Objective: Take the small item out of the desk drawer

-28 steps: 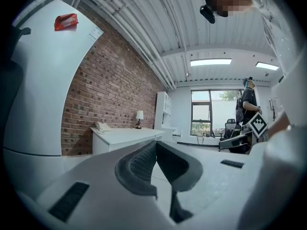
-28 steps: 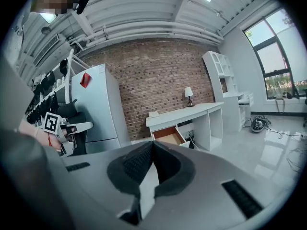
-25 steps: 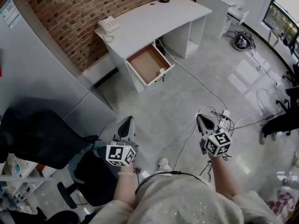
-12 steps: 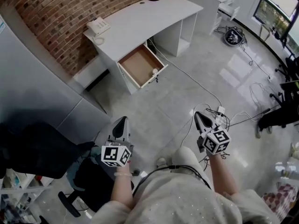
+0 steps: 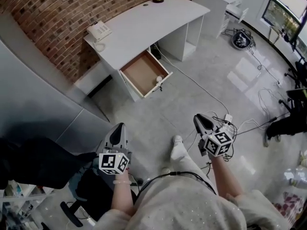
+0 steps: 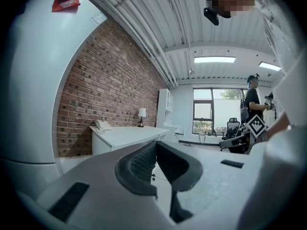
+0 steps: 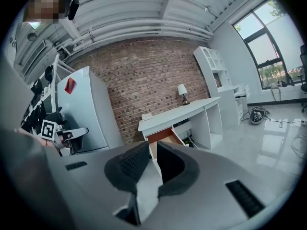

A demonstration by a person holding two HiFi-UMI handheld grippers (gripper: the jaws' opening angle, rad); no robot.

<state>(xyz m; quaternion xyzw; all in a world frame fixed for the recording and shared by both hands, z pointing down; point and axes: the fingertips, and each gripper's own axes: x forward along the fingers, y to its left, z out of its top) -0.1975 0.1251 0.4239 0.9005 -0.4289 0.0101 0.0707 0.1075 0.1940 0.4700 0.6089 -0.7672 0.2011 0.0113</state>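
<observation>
1. Your left gripper point(image 5: 118, 130) has its jaws closed together, with nothing between them.
2. Your right gripper point(image 5: 200, 121) has just been opening; its jaws stand slightly apart and empty.
3. The small white item point(image 5: 159, 79) lies in the open desk drawer point(image 5: 140, 71), against the drawer's front panel.
4. Both grippers are well apart from the white desk point(image 5: 144, 20).

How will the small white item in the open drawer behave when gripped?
The small white item looks rounded, so it may roll on the drawer's flat bottom if nudged. Tiny beside the drawer, so probably light. Stiffness can't be told.
</observation>
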